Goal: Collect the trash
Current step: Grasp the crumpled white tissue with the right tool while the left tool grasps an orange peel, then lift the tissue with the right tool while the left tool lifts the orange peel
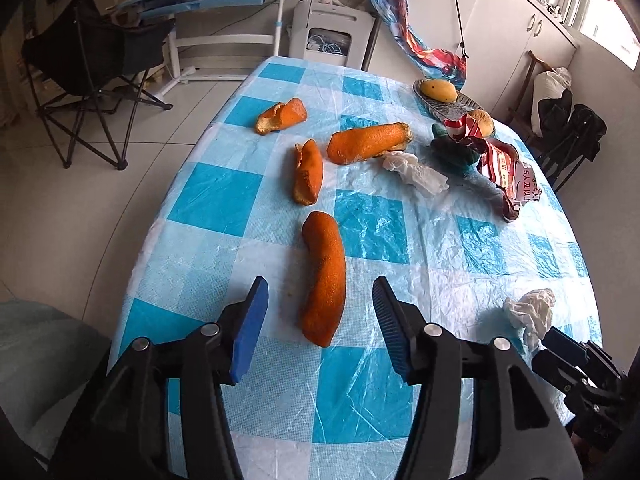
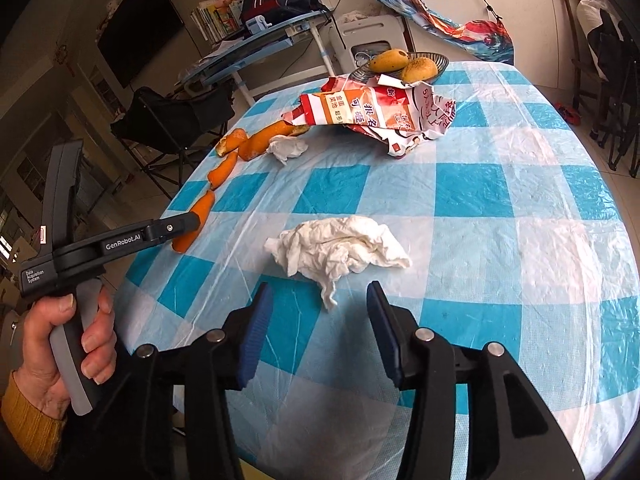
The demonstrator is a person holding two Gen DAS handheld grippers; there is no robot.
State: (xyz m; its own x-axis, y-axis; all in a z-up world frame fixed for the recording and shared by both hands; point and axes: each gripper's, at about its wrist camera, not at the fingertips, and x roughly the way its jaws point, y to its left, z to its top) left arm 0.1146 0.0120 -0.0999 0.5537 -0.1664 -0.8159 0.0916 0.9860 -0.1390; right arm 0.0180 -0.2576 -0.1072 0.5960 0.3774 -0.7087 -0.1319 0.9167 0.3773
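**A:** Closest thing in our left wrist view is the long orange peel [image 1: 323, 278], lying lengthwise on the checked tabletop [image 1: 372, 396]. The left gripper [image 1: 320, 332] is spread apart around its near end with daylight on both sides of it, so it's released, not pinching anything.

**B:** Same on our right side. The crumpled white tissue [image 2: 340, 250] sits just past the right gripper [image 2: 320, 332], toward 12 o'clock. Both blue pads [image 2: 256, 336] are clear of the paper; only the thin tail of the tissue dangles toward the gap. So released there too.

**A:** Rest of the trash from our left camera: three more peels, one at 11 o'clock from the long one [image 1: 308, 172], one farther at 12 [image 1: 370, 142], and one beyond at 11 [image 1: 282, 116]. A second tissue [image 1: 414, 172] lies just beside the 12 o'clock peel.

**B:** And the torn red-and-white snack wrapper [image 2: 380, 114] is farther back in our right view, around 12 to 1 o'clock, in front of the fruit dish [image 2: 438, 65]. We can also see a hand [image 2: 76, 344] gripping the left tool's handle at 9 o'clock.
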